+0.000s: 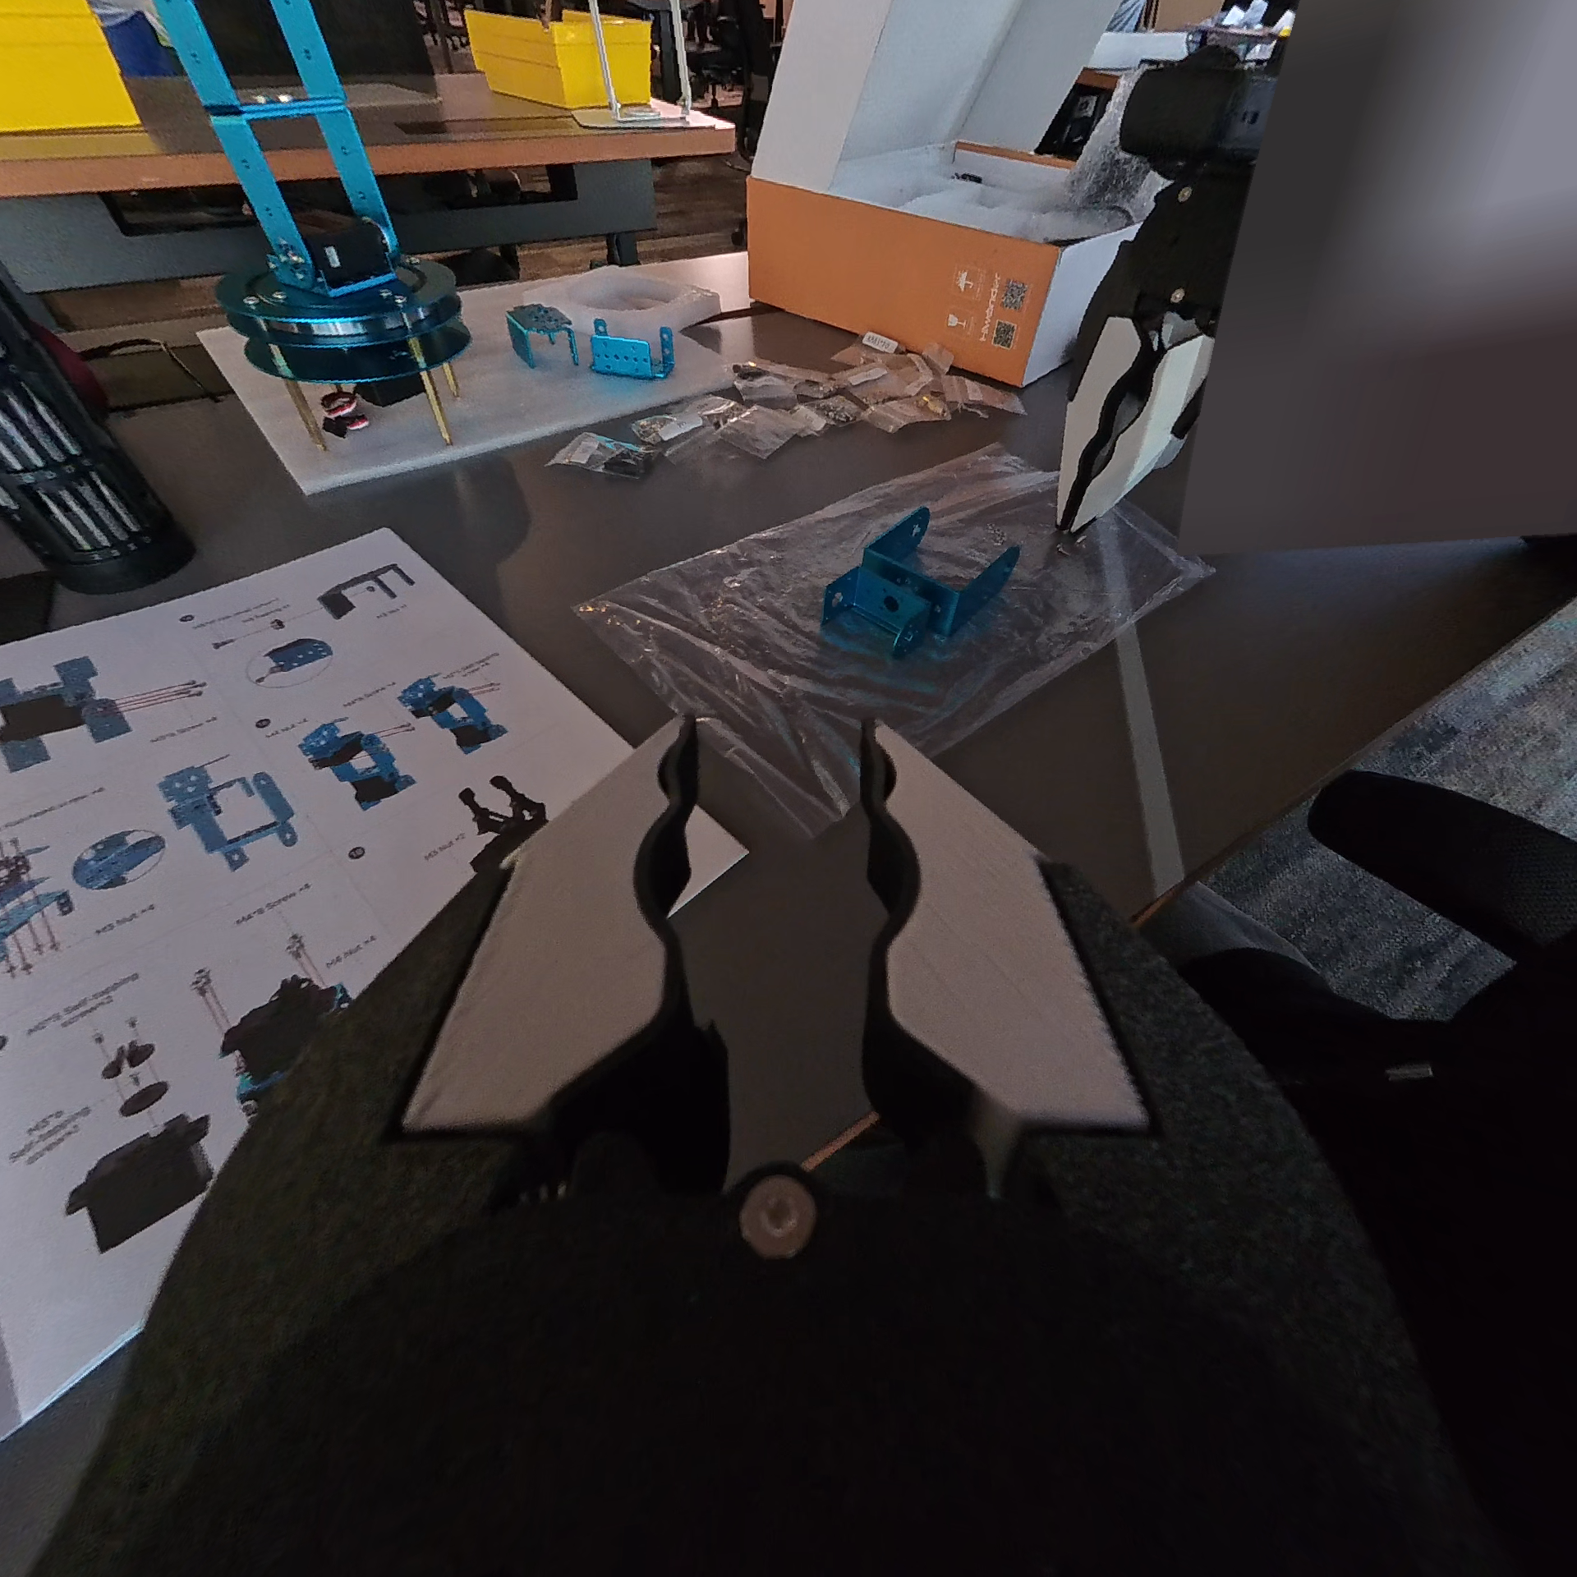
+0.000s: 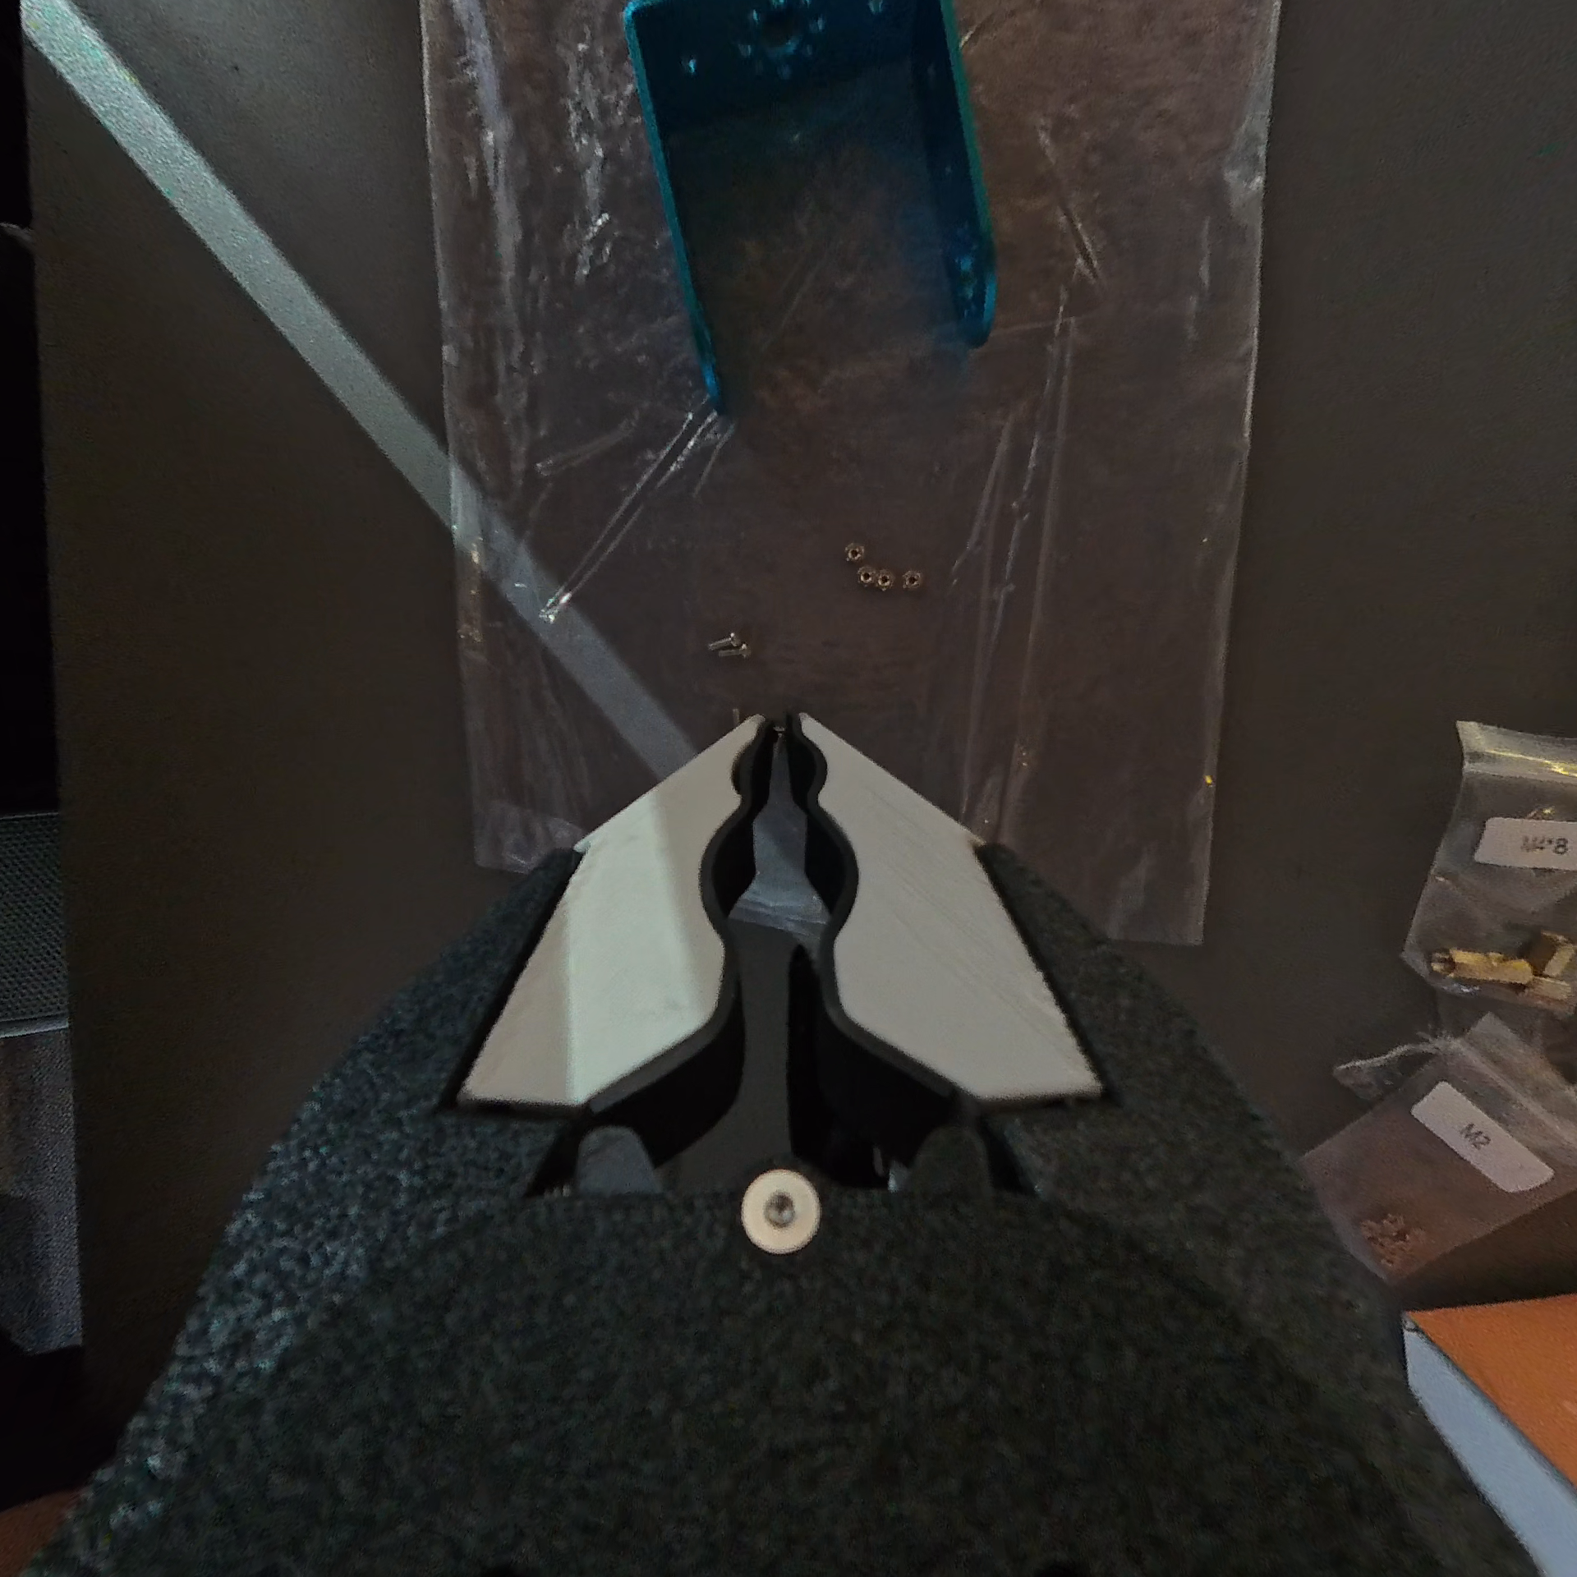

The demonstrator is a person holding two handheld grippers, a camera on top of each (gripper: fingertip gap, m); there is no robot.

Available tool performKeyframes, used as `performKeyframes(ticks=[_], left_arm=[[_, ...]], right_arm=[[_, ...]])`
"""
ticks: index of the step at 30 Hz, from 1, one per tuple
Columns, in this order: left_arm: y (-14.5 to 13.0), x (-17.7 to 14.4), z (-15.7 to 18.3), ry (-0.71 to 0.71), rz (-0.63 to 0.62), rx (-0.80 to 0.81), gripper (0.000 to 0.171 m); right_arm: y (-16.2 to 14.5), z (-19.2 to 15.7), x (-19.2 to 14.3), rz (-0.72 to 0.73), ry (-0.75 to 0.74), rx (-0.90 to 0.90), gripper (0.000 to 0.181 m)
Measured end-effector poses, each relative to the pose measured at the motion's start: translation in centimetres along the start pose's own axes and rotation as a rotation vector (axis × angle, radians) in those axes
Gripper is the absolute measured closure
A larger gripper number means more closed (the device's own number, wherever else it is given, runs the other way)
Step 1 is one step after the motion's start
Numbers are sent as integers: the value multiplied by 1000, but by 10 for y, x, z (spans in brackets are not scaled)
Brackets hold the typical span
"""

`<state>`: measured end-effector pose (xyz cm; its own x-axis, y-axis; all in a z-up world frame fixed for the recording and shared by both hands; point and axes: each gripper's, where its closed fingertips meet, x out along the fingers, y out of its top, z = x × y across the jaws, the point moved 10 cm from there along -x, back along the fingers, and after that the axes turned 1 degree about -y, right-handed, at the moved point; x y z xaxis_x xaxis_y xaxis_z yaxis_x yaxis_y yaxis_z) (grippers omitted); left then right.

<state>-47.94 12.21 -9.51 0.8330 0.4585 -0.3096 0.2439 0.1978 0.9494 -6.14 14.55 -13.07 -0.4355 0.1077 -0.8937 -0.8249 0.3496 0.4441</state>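
Note:
A blue metal U-bracket (image 1: pixel 904 589) lies on a clear plastic sheet (image 1: pixel 725 631) on the dark table. My left gripper (image 1: pixel 776 742) is open and empty, held above the sheet's near edge. My right gripper (image 1: pixel 1071 522) points down at the sheet's far right corner. In the right wrist view its tips (image 2: pixel 778 724) are closed together on what looks like a tiny screw, touching the sheet (image 2: pixel 1109 427). Two loose screws (image 2: pixel 728 645) and several small nuts (image 2: pixel 883 579) lie just ahead of them, with the bracket (image 2: pixel 811 171) beyond.
A printed instruction sheet (image 1: pixel 256 768) lies at the left. Behind stand a partly built blue robot arm (image 1: pixel 341 307) on white foam, two loose blue brackets (image 1: pixel 631 350), hardware bags (image 1: pixel 811 410), (image 2: pixel 1502 896) and an open orange box (image 1: pixel 896 256). A black chair (image 1: pixel 1408 853) is at the right. The left gripper's tips are roughly 30 cm from the right gripper's.

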Motion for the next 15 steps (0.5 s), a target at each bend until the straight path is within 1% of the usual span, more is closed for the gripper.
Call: performKeyframes(ticks=[3,6,8,10,13,15], left_arm=[[0,-3,0,0,9,-9,134],[3,0,2,-26,25,-26,134],[7,8,4,-54,30,-35,134],[13,23,8,-72,32,-28,135],[25,57,19,-113,26,-36,136],[32,83,33,-168,18,-48,140]], right_arm=[[-2,2,-1,13,-12,-1,179],[1,8,-10,119,-15,25,179],[7,13,-21,262,-21,44,179],[16,18,-32,451,5,77,180],[29,19,-40,723,115,141,180],[38,18,-37,849,178,201,180]])
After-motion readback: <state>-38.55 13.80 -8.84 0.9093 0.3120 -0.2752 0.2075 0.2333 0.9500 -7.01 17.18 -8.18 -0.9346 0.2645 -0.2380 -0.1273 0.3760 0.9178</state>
